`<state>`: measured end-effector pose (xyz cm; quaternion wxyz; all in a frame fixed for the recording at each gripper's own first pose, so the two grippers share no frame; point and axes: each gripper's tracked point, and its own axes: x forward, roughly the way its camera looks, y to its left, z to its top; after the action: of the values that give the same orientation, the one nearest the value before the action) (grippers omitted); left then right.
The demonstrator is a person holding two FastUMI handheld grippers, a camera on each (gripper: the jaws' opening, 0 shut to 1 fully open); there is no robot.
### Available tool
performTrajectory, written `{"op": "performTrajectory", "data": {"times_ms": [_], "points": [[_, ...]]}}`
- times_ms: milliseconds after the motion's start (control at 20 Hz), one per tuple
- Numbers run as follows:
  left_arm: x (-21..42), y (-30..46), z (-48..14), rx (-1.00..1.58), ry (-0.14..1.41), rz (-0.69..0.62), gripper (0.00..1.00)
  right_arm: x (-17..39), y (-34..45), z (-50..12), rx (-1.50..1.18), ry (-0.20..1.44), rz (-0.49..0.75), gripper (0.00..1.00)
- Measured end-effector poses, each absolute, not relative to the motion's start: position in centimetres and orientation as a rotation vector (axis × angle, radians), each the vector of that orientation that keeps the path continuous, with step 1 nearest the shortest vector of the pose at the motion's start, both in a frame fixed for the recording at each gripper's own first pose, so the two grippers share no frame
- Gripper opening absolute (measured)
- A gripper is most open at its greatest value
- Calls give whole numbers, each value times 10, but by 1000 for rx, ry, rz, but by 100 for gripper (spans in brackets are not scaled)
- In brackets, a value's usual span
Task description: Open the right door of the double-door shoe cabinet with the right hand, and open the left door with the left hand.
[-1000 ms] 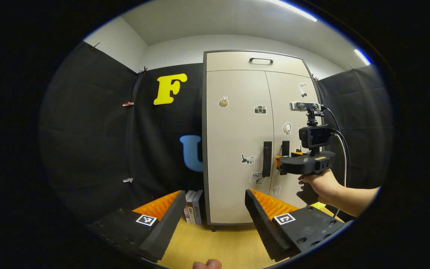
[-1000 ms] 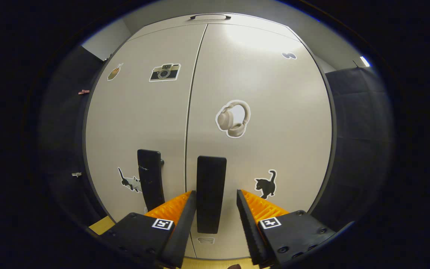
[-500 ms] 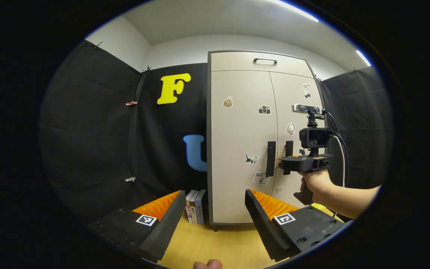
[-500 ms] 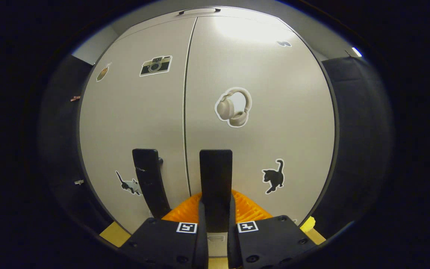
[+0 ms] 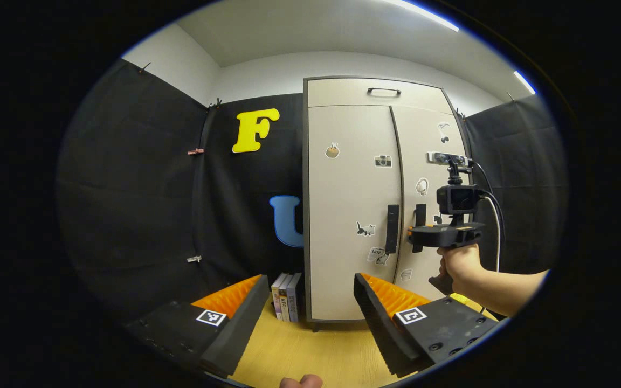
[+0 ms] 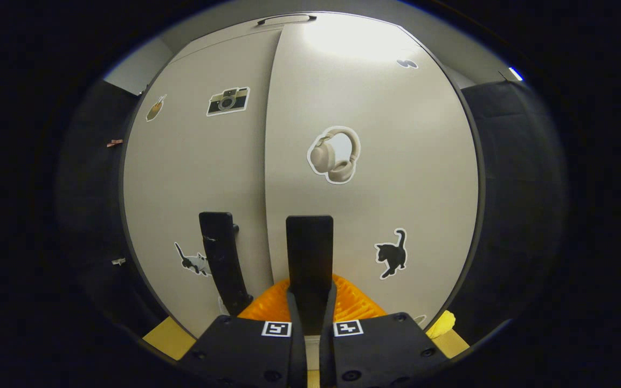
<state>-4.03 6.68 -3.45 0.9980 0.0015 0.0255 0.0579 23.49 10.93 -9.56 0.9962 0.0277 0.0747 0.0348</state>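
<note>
The beige shoe cabinet [image 5: 351,215] stands ahead, stickers on both doors. In the right gripper view my right gripper [image 6: 310,295] is shut on the black upright handle [image 6: 309,250] of the right door [image 6: 386,124], whose inner edge stands slightly forward of the left door [image 6: 197,167]. The left door's black handle [image 6: 223,258] is free beside it. In the left gripper view a hand holds the right gripper [image 5: 417,236] at the right handle [image 5: 420,214]. My left gripper [image 5: 309,281] is open and holds nothing, well short of the left handle [image 5: 392,228].
Several books [image 5: 287,296] stand upright against the cabinet's left side on the wooden surface [image 5: 299,347]. A top compartment with a black handle [image 5: 383,90] sits above the doors. A yellow object [image 6: 442,323] lies at the cabinet's lower right. Black cloth walls close both sides.
The right gripper went from open around the right handle to shut on it, and the right door has come slightly ajar. The left gripper shifted a little; the cabinet sits further right in its view.
</note>
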Motion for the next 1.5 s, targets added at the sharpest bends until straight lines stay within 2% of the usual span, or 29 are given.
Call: {"op": "performTrajectory", "data": {"times_ms": [150,200,700,1100,1500], "points": [[-43,60,-32,5,46,124,98,222,106,-88,75,129,124,13],[-45,57,-29,6,41,123,98,223,106,-89,88,129,142,10],[-48,28,-29,21,52,116,98,199,88,-82,114,127,238,9],[-33,2,-24,16,43,109,98,183,69,-79,99,122,271,9],[-11,-48,-17,17,34,45,98,173,49,-77,124,115,255,9]]}}
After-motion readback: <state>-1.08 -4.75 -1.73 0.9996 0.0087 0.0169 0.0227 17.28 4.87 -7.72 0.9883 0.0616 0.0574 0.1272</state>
